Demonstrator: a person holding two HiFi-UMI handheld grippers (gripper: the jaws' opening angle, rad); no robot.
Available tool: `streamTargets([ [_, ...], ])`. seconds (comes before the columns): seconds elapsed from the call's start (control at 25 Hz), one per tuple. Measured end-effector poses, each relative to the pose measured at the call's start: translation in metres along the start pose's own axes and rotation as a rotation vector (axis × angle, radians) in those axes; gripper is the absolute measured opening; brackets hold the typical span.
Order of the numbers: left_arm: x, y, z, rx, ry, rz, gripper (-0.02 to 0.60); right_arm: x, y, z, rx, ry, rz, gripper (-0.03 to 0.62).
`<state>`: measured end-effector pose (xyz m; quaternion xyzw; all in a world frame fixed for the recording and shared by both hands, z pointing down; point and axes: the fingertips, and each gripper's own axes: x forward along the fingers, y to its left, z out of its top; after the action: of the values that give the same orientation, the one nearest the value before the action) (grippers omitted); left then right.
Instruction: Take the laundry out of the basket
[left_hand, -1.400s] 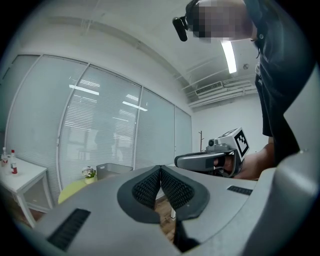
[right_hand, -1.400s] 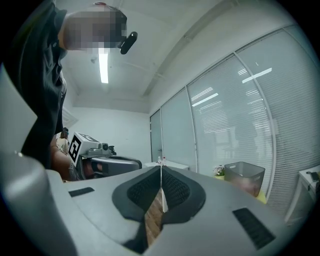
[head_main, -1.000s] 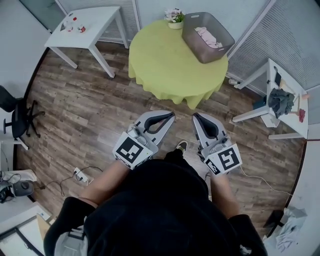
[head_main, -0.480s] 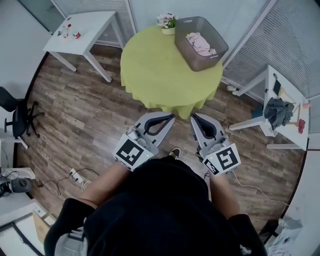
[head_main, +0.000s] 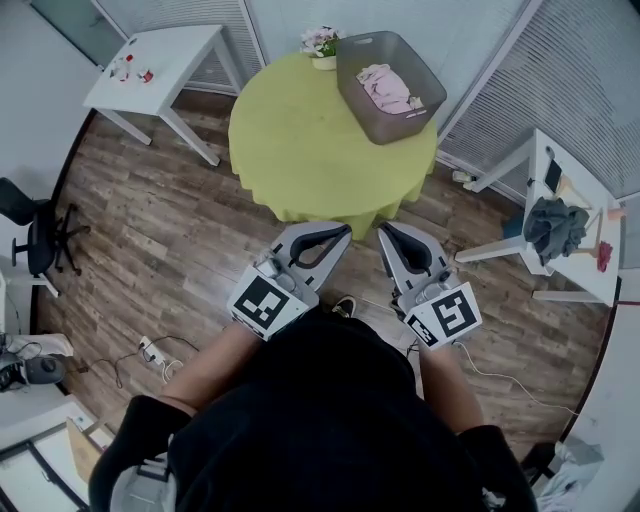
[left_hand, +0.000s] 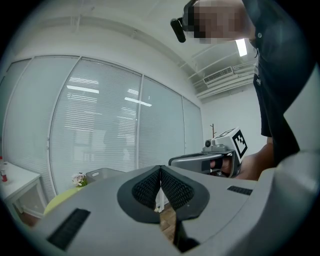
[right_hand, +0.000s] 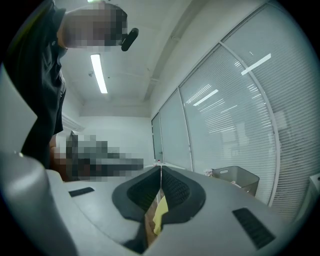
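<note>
**Both tongs shut and empty, laundry in the basket on the round table**

The person stands on the wood floor (head_main: 150, 230) a little short of a round table (head_main: 300, 140) covered in a yellow-green cloth, with a pair of tongs in each hand held out in front at about waist height. The left gripper (head_main: 346, 231) has its jaws pressed together with nothing between them. The right gripper (head_main: 383, 231) is just the same, closed tight and empty. The two sit side by side, near each other but apart, both pointing towards the table.

The grey basket (head_main: 362, 100) sits at the far right edge of the tabletop, well away from both tongs. Pink and pale laundry (head_main: 386, 86) lies in a heap inside it. A small pot of flowers (head_main: 322, 45) stands just beside the basket's left end.

A white table (head_main: 165, 60) is off to the far left, a black office chair (head_main: 30, 225) is by the left wall, and a small white side table (head_main: 590, 190) on the right carries a bundle of dark cloth (head_main: 553, 225).
</note>
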<state>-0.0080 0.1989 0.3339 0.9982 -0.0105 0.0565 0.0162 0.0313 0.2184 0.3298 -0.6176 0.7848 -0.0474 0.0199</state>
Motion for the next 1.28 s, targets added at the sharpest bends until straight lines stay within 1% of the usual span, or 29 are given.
streamTargets([
  [0.24, 0.02, 0.017, -0.002, -0.012, -0.005, -0.008, 0.011, 0.01, -0.023, -0.003, 0.002, 0.009, -0.008, 0.025],
  [0.36, 0.032, 0.033, -0.005, -0.007, 0.006, -0.018, 0.011, 0.021, -0.04, -0.005, 0.002, 0.017, -0.025, 0.025],
  [0.52, 0.052, 0.059, -0.005, -0.01, -0.003, -0.03, 0.011, 0.04, -0.063, -0.006, 0.002, 0.03, -0.045, 0.025],
  [0.6, 0.062, 0.075, -0.004, -0.005, 0.009, -0.041, 0.01, 0.054, -0.075, -0.005, -0.002, 0.038, -0.053, 0.025],
  [0.76, 0.081, 0.113, 0.001, -0.037, -0.027, -0.038, 0.011, 0.086, -0.101, -0.004, -0.002, 0.054, -0.065, 0.025],
  [1.0, 0.101, 0.171, 0.001, -0.046, -0.034, -0.052, 0.011, 0.139, -0.132, -0.003, -0.013, 0.089, -0.082, 0.025],
  [1.12, 0.109, 0.197, 0.0, -0.03, -0.017, -0.07, 0.01, 0.162, -0.145, -0.007, -0.025, 0.117, -0.097, 0.025],
  [1.28, 0.118, 0.223, 0.002, -0.041, -0.044, -0.104, 0.011, 0.185, -0.157, -0.011, -0.026, 0.141, -0.111, 0.026],
])
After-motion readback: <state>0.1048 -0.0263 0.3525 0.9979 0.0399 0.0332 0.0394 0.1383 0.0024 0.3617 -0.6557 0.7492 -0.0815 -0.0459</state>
